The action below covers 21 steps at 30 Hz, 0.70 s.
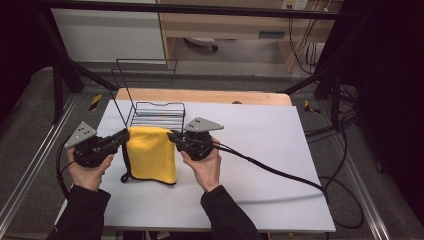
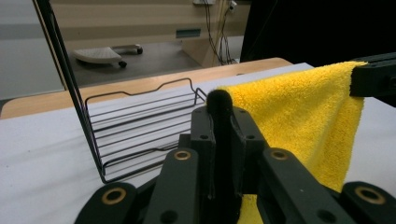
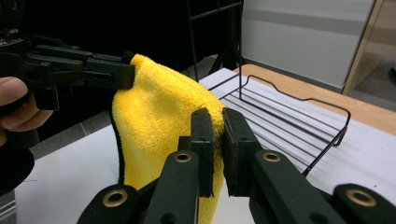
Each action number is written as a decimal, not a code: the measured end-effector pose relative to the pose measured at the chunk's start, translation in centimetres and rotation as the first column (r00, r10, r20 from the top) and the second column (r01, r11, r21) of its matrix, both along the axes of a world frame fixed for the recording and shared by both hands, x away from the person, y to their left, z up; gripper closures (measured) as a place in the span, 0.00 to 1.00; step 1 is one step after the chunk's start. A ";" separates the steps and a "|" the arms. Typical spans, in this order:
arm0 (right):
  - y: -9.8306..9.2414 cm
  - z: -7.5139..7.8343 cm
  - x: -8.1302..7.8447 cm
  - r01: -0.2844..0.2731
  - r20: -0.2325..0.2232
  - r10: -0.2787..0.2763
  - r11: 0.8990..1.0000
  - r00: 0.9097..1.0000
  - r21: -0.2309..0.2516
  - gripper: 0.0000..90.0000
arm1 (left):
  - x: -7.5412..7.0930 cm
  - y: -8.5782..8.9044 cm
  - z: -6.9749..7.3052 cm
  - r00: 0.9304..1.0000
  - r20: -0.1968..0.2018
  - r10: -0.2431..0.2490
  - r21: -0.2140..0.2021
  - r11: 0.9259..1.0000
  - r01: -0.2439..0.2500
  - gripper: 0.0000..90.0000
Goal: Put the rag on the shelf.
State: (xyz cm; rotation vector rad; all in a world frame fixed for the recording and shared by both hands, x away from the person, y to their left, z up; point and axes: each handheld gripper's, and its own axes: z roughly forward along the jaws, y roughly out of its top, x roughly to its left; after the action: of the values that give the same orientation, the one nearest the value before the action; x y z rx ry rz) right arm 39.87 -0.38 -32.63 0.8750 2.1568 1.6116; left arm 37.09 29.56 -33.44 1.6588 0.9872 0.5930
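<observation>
A yellow towel (image 1: 150,152) with a dark hem hangs folded between my two grippers, its lower edge resting on the white table (image 1: 260,150). My left gripper (image 1: 125,134) is shut on the towel's top left corner (image 2: 243,93). On the top right corner my right gripper (image 1: 172,135) is shut too, and the cloth (image 3: 159,121) runs between its jaws. In the right gripper view the left gripper (image 3: 128,70) pinches the far corner. The black wire rack (image 1: 156,116) stands just behind the towel.
The wire rack (image 2: 140,126) has a tall frame at its back and a low basket-like base (image 3: 289,126). A thick black cable (image 1: 280,170) trails from the right gripper across the table's right half. A wooden strip (image 1: 200,95) borders the far edge.
</observation>
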 end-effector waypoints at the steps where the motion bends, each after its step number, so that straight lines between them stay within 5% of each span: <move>1: 0.1 0.2 0.0 -0.001 0.005 0.001 1.000 1.000 0.000 0.93 | -0.1 0.0 0.1 1.000 0.007 0.004 0.000 1.000 -0.004 0.90; 21: 0.3 3.0 -0.3 -0.001 0.098 -0.001 1.000 0.995 0.024 0.93 | -1.0 0.0 2.4 0.992 0.114 0.043 -0.053 0.998 -0.038 0.90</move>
State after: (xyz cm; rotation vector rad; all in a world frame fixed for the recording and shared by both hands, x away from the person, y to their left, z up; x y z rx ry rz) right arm 39.53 -0.08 -29.63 0.7855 2.0751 1.6478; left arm 36.12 29.59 -31.04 1.5457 0.9461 0.6783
